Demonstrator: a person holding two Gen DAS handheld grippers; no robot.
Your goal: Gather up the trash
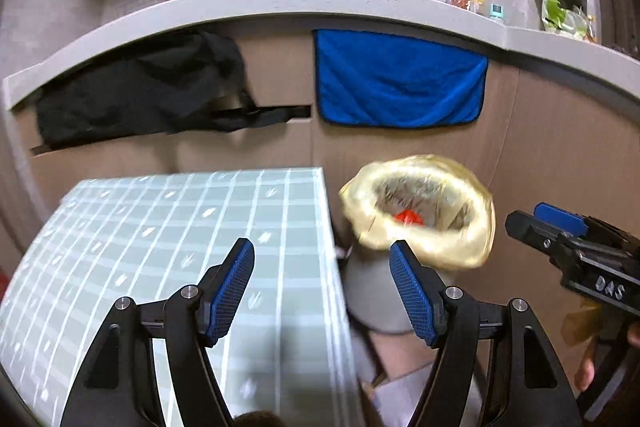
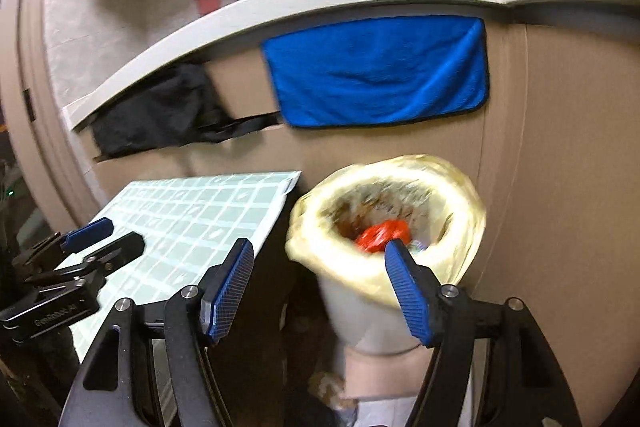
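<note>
Your left gripper (image 1: 322,291) hangs with its jaws wide apart and nothing between them; below and ahead-left of it lies the checked table top (image 1: 168,247), which shows no litter in either view. Just ahead of its right finger, slightly to the right, stands the trash bin (image 1: 372,299), its yellow liner bag (image 1: 420,211) rolled over the rim and a red scrap (image 1: 408,218) resting down inside.

Move rightward to your right gripper (image 2: 320,291): its jaws also stand apart and empty. From this claw the bin lies directly ahead and a touch right, the liner's near rim (image 2: 352,275) just past the right fingertip, the red scrap (image 2: 382,235) low in the mouth beyond it. The bin's long axis runs upright, its opening facing up toward both claws.

Judging from this, the right hand is the nearer one to the bin mouth, while the left sits closer to the table. The frames are motion-blurred, so what else lies in the bin cannot be told.
</note>
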